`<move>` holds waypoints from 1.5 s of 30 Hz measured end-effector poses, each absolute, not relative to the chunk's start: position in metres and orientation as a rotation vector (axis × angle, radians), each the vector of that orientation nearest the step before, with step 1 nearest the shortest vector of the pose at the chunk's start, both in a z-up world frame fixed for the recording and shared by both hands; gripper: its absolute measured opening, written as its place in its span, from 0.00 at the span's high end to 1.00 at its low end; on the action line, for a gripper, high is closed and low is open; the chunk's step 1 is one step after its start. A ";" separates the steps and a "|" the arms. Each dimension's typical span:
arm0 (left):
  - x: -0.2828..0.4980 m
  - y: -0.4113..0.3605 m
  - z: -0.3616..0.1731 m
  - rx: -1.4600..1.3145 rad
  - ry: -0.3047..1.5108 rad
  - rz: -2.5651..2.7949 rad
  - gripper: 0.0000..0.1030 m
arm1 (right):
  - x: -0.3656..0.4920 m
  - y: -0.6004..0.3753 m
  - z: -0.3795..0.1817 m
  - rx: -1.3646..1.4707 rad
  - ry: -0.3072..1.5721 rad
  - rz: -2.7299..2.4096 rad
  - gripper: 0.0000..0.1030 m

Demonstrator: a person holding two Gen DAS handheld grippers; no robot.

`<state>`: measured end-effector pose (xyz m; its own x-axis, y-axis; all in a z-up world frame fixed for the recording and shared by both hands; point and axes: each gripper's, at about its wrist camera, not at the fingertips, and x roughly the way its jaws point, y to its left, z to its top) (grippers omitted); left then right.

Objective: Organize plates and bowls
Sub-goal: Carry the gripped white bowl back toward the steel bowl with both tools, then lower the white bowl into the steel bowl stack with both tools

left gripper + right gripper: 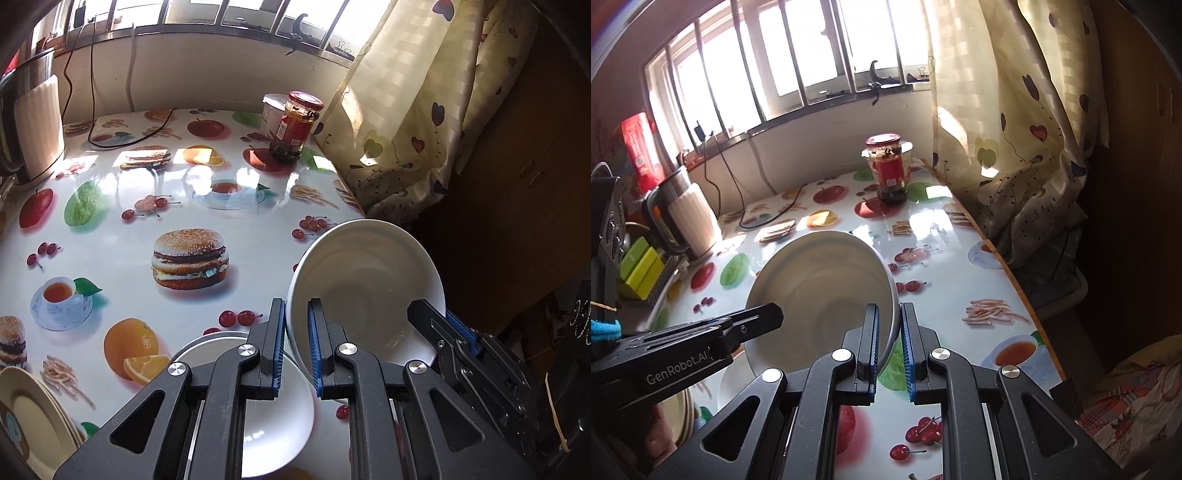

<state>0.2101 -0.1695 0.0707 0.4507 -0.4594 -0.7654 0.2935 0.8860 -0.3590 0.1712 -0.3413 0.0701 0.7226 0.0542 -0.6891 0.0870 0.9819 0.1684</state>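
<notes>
The right tool [889, 339] is clenched on the rim of a white bowl [820, 291], which is held tilted above the desk [945, 236] at the centre of the right wrist frame. In the left wrist frame the same bowl [365, 291] appears at the lower right, and its near rim is straddled by the left tool [296, 343]; whether that tool actually presses the rim or only brackets it cannot be told. A second bowl [273, 413] rests on the desk [155, 206] at the lower centre of that frame, just below the raised one, and beige plates [33, 417] are stacked at the lower left.

A slip is judged the chief risk: only a thin glazed edge is gripped, and the bowl is steeply tilted, so it could pivot or drop onto the bowl below and chip both. If both tools are closed on opposite rims and are moved unevenly, the bowl could be twisted out of one grip. The desk edge at the right lies near, so a dropped bowl might roll off.
</notes>
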 end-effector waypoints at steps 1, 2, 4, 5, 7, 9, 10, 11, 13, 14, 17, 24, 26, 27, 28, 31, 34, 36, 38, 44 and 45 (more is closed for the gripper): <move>0.208 -0.166 0.071 -0.187 0.998 -0.468 0.88 | 0.169 -0.338 0.071 0.193 0.762 -0.014 0.88; 0.207 -0.162 0.072 -0.189 0.997 -0.467 0.88 | 0.168 -0.334 0.072 0.191 0.762 -0.009 0.88; 0.205 -0.155 0.072 -0.196 0.997 -0.462 0.88 | 0.165 -0.327 0.072 0.188 0.761 -0.002 0.88; 0.204 -0.151 0.072 -0.199 0.998 -0.459 0.88 | 0.164 -0.324 0.072 0.187 0.762 0.001 0.88; 0.202 -0.143 0.071 -0.203 0.995 -0.453 0.88 | 0.162 -0.316 0.073 0.182 0.761 0.007 0.88; 0.200 -0.135 0.071 -0.212 0.997 -0.444 0.88 | 0.160 -0.309 0.073 0.177 0.764 0.013 0.88; 0.199 -0.132 0.071 -0.217 0.998 -0.443 0.88 | 0.160 -0.305 0.072 0.176 0.766 0.018 0.88; 0.199 -0.128 0.070 -0.222 1.002 -0.439 0.88 | 0.159 -0.301 0.072 0.173 0.769 0.021 0.88; 0.197 -0.121 0.069 -0.225 1.006 -0.431 0.88 | 0.158 -0.295 0.071 0.171 0.770 0.030 0.88; 0.196 -0.119 0.069 -0.222 1.004 -0.427 0.88 | 0.156 -0.292 0.071 0.173 0.772 0.035 0.88; 0.193 -0.110 0.067 -0.229 1.006 -0.415 0.88 | 0.154 -0.284 0.068 0.173 0.779 0.046 0.88; 0.188 -0.097 0.060 -0.239 1.016 -0.399 0.88 | 0.151 -0.270 0.060 0.170 0.806 0.060 0.88; 0.187 -0.096 0.058 -0.237 1.020 -0.395 0.88 | 0.151 -0.268 0.058 0.170 0.810 0.062 0.88; 0.186 -0.095 0.057 -0.239 1.025 -0.392 0.88 | 0.150 -0.267 0.057 0.171 0.812 0.063 0.88; 0.186 -0.094 0.056 -0.243 1.028 -0.390 0.88 | 0.150 -0.266 0.057 0.170 0.814 0.064 0.88; 0.185 -0.092 0.053 -0.247 1.033 -0.385 0.88 | 0.149 -0.263 0.054 0.167 0.821 0.067 0.88; 0.184 -0.090 0.051 -0.246 1.038 -0.383 0.88 | 0.148 -0.260 0.051 0.165 0.828 0.068 0.88; 0.183 -0.088 0.049 -0.247 1.041 -0.381 0.88 | 0.147 -0.258 0.050 0.164 0.830 0.070 0.88; 0.182 -0.088 0.047 -0.241 1.042 -0.377 0.88 | 0.146 -0.257 0.049 0.164 0.834 0.072 0.88; 0.181 -0.087 0.040 -0.239 1.059 -0.372 0.88 | 0.144 -0.255 0.044 0.161 0.847 0.072 0.88; 0.180 -0.088 0.039 -0.237 1.061 -0.371 0.88 | 0.144 -0.255 0.043 0.162 0.850 0.072 0.88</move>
